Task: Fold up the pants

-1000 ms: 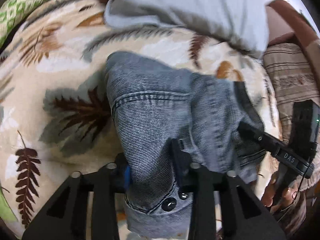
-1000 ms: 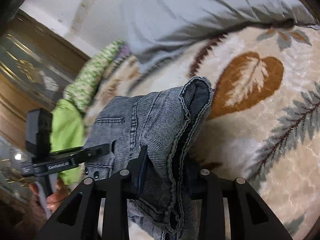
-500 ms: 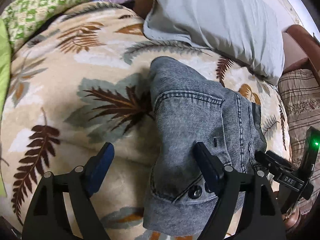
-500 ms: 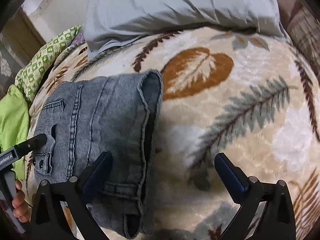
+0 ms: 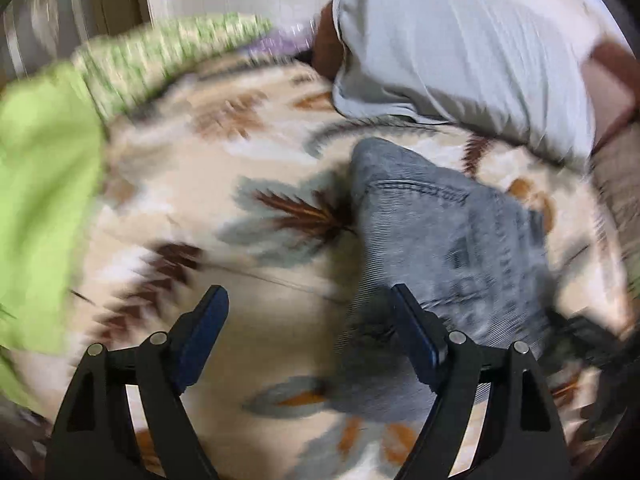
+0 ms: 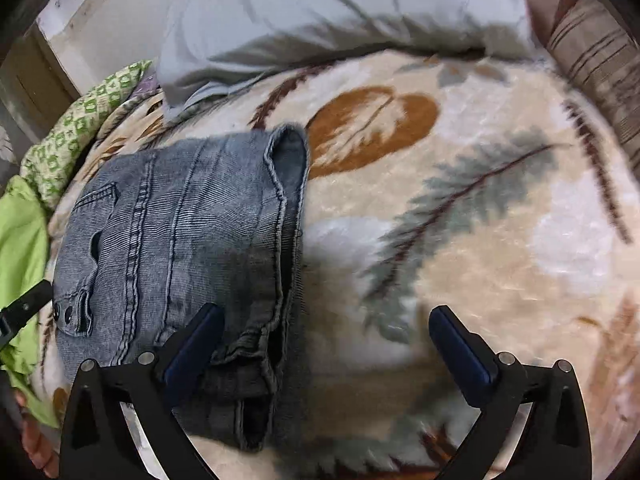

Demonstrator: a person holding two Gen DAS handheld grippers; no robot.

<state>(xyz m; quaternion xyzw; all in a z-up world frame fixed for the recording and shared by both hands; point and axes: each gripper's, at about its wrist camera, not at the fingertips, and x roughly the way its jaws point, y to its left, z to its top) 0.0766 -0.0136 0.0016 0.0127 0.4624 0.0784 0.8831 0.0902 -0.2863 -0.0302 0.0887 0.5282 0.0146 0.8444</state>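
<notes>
A: Start nearest. How does the left gripper stand?

B: Released. Its jaws are spread wide with nothing between them, only the leaf-patterned blanket below. The view from that side is smeared by motion, so fine detail is lost.

A: And the pants from there?

B: They lie folded on the blanket, to the right of the gap. The right-hand finger overlaps their near left edge in the picture; whether it touches the denim I cannot tell.

A: The right gripper?

B: Also let go, jaws at full spread. Between them sits bare blanket with a grey-green fern leaf. The pants lie to the left; the left-hand finger stands over their near right corner, by the folded hem, and nothing is pinched.

A: What shape are the pants in?

B: A compact folded bundle, flat on the bed, with a pocket seam and two dark rivets showing near its left edge.

A: Anything beside them?

B: At the far left of the right view, a black part of the other gripper, and green cloth along the edge of the bed.

A: Farther back?

B: A pale grey pillow lies beyond the pants, apart from them, with a green-and-white patterned cloth to its left.
</notes>
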